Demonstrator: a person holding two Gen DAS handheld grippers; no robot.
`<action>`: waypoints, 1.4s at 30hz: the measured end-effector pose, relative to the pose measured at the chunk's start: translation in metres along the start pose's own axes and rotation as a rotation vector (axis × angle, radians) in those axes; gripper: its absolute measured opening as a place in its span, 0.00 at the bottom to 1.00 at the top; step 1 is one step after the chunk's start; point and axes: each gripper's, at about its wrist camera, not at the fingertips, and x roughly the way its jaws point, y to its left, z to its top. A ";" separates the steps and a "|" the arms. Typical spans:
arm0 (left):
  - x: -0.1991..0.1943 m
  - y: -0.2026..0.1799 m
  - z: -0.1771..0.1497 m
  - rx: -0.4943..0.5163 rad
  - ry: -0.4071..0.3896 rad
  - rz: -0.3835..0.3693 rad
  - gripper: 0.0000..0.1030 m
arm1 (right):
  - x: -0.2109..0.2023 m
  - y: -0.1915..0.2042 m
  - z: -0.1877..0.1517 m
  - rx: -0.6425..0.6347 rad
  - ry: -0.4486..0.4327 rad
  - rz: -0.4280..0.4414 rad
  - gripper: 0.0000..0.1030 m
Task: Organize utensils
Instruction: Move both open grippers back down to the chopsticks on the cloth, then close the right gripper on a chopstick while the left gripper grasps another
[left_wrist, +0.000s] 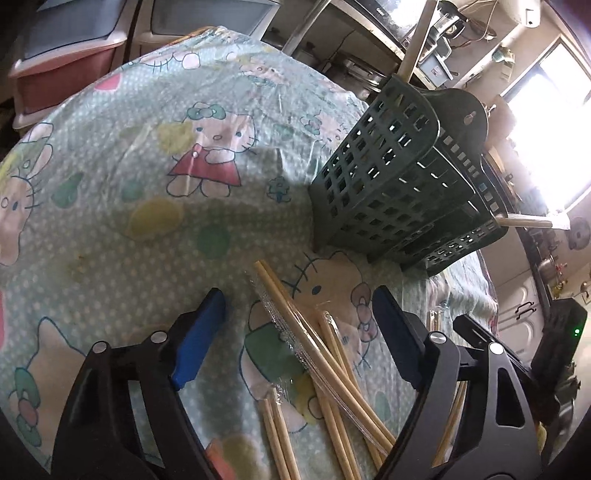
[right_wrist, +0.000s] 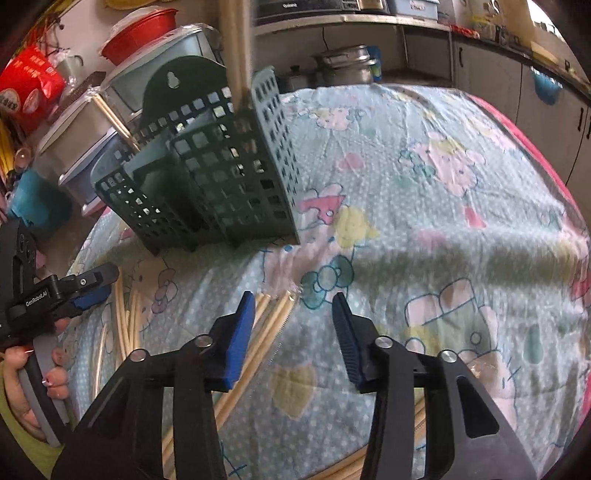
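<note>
Chopsticks lie loose beside your holder; left hand-held gripper gapes wide above them, right hand-held gripper narrower, both empty.

Wrapped bamboo chopsticks lie scattered before the upright green holder.

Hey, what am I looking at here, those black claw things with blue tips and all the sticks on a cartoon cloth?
They are two handheld grippers, each with a fisheye camera looking along its fingers. One picture comes from the left gripper, the other from the right gripper. Both are open and hold nothing. Wooden chopsticks, some in clear wrappers, lie loose on the patterned tablecloth. Behind them stands a green utensil holder with a few sticks already inside. A person's hand grips the left tool.
</note>
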 end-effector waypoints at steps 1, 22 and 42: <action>0.000 0.001 0.001 -0.005 0.000 -0.003 0.71 | 0.002 -0.002 0.000 0.009 0.006 0.005 0.38; 0.010 0.014 0.013 -0.010 -0.022 0.119 0.19 | 0.021 -0.002 0.002 0.004 0.003 -0.065 0.12; -0.053 -0.020 0.013 0.076 -0.140 -0.034 0.04 | -0.047 -0.030 0.003 0.097 -0.150 0.002 0.08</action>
